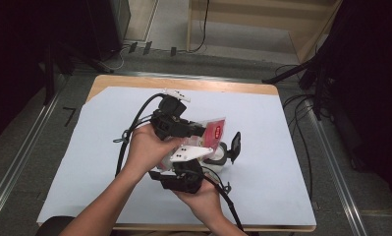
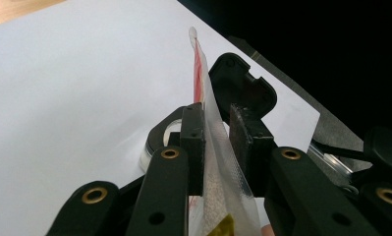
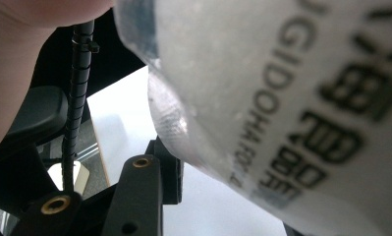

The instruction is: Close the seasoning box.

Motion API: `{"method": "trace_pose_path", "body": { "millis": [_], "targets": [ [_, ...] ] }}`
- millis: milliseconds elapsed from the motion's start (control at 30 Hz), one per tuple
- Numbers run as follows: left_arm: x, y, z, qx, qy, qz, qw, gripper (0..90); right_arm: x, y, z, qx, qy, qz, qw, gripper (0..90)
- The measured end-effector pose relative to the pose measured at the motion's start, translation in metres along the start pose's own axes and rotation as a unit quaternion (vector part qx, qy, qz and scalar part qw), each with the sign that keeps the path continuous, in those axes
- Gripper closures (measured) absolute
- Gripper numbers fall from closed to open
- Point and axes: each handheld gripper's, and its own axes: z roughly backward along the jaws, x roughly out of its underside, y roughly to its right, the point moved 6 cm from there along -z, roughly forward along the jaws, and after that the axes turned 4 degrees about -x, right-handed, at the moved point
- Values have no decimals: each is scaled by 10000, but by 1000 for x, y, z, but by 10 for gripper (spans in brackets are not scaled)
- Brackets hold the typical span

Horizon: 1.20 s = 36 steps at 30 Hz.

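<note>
The left claw point(image 1: 203, 132) is clenched on a clear plastic packet point(image 1: 214, 132) with red printing, held above the middle of the worktop point(image 1: 282, 172). In the left gripper view the packet point(image 2: 218, 162) stands on edge between the two black pads; the left pad point(image 2: 192, 142) touches the film, and the right pad sits against it or just beside it.

The right claw point(image 1: 223, 156) reaches up from below the left one. Its own view has the packet point(image 3: 282, 98), with black lettering, lying close across the lens above one jaw. Whether this claw grasps the packet cannot be told.

A black-rimmed object with a clear face point(image 1: 234, 146) rests on the pale sheet just beside the right claw; it also appears beyond the jaws in the left gripper view point(image 2: 159, 140).
</note>
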Motion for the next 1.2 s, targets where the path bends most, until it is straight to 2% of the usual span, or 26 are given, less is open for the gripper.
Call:
{"method": "trace_pose_path", "body": {
  "millis": [900,1200],
  "targets": [
    [-4,0,-3,92,24,-11,10000,769,0,1,2,24,-5,-8,10000,635],
    [-4,-1,-3,52,18,-13,10000,769,-1,2,3,29,-27,11,10000,636]
  ]
}}
